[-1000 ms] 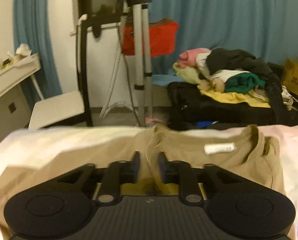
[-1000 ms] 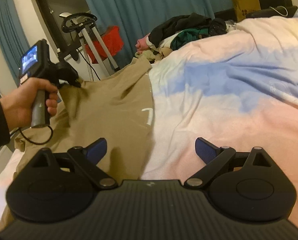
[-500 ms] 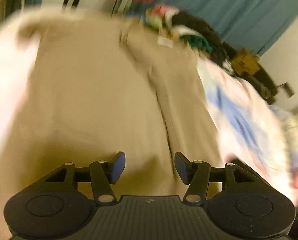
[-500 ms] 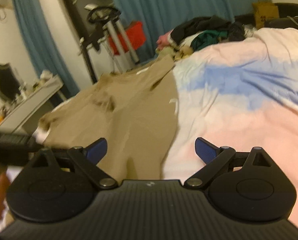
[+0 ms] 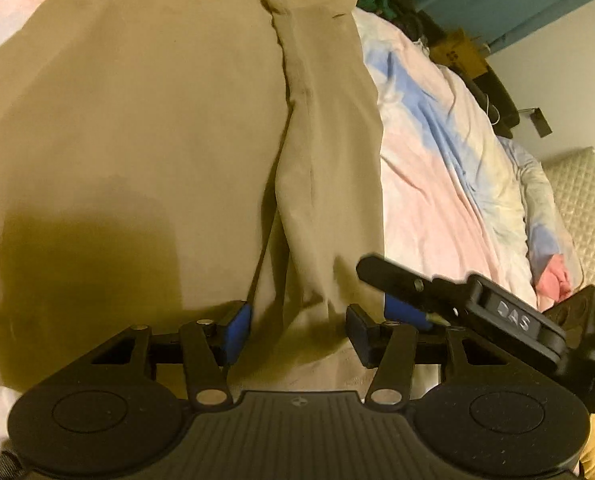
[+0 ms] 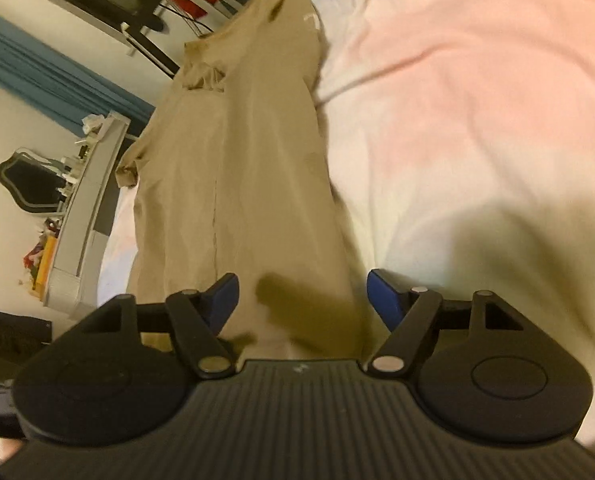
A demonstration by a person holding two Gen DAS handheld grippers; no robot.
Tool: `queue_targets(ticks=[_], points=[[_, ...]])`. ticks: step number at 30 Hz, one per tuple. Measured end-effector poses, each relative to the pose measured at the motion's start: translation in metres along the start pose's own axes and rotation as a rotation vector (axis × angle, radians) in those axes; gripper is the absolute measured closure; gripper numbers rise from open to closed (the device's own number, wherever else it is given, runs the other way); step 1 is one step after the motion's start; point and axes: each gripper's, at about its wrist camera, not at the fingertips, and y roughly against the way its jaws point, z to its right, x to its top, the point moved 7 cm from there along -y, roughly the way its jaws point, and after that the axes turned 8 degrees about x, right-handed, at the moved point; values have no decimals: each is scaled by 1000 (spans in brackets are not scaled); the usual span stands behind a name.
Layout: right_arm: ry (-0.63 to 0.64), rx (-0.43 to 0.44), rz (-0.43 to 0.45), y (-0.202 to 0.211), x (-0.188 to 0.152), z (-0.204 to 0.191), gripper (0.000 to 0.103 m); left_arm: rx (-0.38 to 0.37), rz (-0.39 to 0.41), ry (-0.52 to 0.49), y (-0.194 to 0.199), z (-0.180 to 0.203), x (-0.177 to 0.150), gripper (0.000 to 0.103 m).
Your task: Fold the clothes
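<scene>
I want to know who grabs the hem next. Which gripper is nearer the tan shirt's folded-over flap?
Left. The left gripper straddles the flap of the tan shirt near its lower end; the right gripper sits beside it, over the shirt's edge by the bedspread.

Tan shirt spread flat on pastel bed cover, right side folded inward lengthwise, raised crease down middle, collar at far end.

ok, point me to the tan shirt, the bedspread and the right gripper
tan shirt [image 5: 137, 120], left wrist view, flat main panel.
bedspread [image 6: 477, 80], right wrist view, bare pink patch.
right gripper [image 6: 302, 300], right wrist view, midway between its open blue-tipped fingers.
</scene>
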Motion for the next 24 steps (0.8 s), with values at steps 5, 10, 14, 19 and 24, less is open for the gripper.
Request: queue_targets(ticks=[5, 10, 14, 19, 24], points=[[-35, -14, -84, 8, -23, -2, 58, -142, -36, 146, 15, -15, -1, 95], [85, -81, -51, 34, -23, -25, 98, -243, -24, 190, 35, -13, -7, 96], [177, -120, -47, 44, -26, -34, 98, -158, -20, 124, 33, -14, -15, 96], [166, -179, -85, 33, -33, -17, 97, -1, -15, 0, 26, -15, -24, 86], [189, -175, -19, 52, -27, -26, 94, 95, 125, -134, 66, -5, -18, 41]])
